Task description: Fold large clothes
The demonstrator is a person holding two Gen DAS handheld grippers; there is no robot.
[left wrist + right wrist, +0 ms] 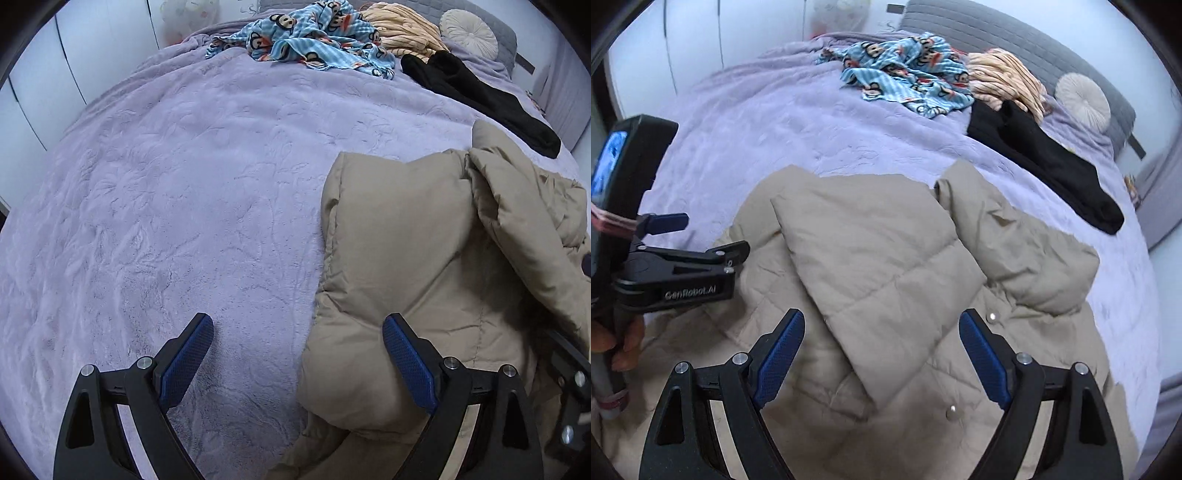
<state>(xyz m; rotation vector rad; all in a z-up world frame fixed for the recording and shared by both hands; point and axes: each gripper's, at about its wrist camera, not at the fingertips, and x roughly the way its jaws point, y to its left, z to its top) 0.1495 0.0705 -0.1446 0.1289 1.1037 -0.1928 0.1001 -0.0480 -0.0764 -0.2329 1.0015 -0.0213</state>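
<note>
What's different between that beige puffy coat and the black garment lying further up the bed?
The beige coat is bulky and quilted, with snap buttons; the black garment looks thin, flat and plain. The beige coat lies partly folded, a sleeve laid across its body; the black garment stretches out long and narrow. Both rest on the lilac bedspread.

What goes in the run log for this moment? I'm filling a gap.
left gripper: open, empty | right gripper: open, empty | beige padded jacket: partly folded on bed

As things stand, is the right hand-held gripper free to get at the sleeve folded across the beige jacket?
Probably yes: the right hand-held gripper is open directly above the folded sleeve of the beige jacket, with nothing lying over it.
</note>
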